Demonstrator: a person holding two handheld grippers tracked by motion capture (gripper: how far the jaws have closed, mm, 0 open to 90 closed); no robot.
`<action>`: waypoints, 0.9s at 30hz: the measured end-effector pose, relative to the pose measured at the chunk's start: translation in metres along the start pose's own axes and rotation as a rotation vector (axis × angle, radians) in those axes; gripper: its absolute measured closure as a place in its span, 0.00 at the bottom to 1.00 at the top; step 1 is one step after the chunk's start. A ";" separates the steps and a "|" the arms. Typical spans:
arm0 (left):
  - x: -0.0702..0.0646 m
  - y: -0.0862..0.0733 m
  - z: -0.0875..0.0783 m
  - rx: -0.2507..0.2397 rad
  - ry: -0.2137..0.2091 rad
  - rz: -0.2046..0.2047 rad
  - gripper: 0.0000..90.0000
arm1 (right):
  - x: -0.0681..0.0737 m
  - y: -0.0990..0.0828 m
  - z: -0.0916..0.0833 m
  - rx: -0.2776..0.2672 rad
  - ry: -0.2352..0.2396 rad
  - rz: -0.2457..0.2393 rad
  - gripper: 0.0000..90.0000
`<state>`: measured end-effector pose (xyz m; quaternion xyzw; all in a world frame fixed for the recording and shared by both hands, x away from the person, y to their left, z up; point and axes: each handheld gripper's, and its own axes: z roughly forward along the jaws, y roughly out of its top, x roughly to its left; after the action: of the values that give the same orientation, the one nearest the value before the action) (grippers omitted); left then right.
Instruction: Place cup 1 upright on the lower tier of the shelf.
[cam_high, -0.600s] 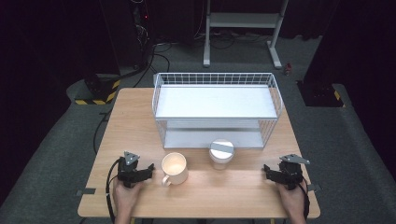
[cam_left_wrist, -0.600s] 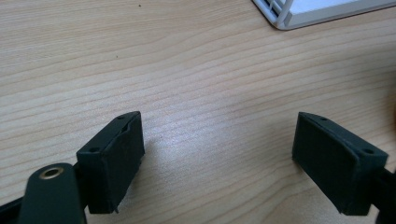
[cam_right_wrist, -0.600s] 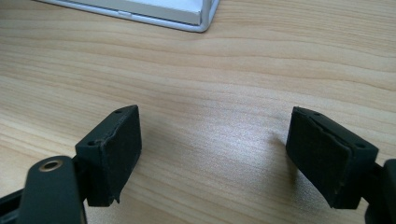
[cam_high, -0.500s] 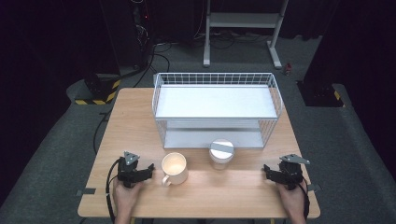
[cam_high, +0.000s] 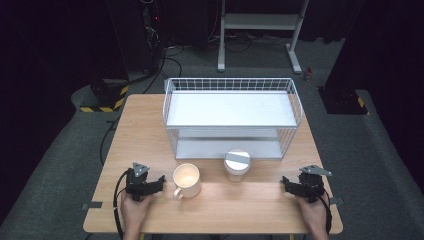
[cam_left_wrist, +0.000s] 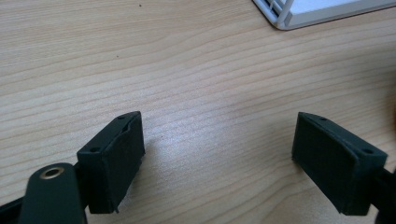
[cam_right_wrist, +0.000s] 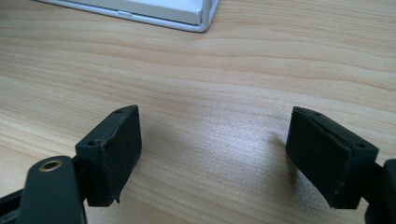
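A cream mug (cam_high: 186, 179) stands near the front of the wooden table (cam_high: 150, 130), its handle toward the front left. A white lidded cup (cam_high: 237, 163) stands to its right, just in front of the white wire rack (cam_high: 232, 117). My left gripper (cam_high: 161, 180) rests on the table just left of the mug, jaws apart with bare wood between the pads (cam_left_wrist: 116, 158). My right gripper (cam_high: 284, 181) rests at the front right, open too, nothing between its pads (cam_right_wrist: 114, 149). A rack corner (cam_left_wrist: 289, 14) shows in the left gripper view and the rack base (cam_right_wrist: 154, 11) in the right gripper view.
The two-tier rack takes up the back half of the table. Beyond the table a metal stand (cam_high: 260, 30), cables (cam_high: 160, 55) and a yellow-and-black striped strip (cam_high: 102, 107) lie on the dark floor. Bare wood lies between the mug and my right gripper.
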<state>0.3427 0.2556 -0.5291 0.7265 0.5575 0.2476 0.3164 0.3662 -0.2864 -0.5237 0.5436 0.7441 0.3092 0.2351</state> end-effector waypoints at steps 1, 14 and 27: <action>0.000 0.000 0.000 0.000 -0.001 -0.002 0.19 | 0.000 0.000 0.000 0.000 0.000 0.000 0.20; 0.000 0.000 0.000 -0.001 0.001 -0.003 0.20 | 0.000 -0.001 -0.001 0.002 0.025 -0.019 0.16; 0.000 0.000 0.000 -0.002 0.005 -0.003 0.20 | 0.007 -0.007 -0.012 -0.052 0.050 -0.007 0.18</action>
<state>0.3427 0.2560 -0.5291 0.7247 0.5591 0.2494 0.3163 0.3518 -0.2836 -0.5205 0.5267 0.7434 0.3409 0.2317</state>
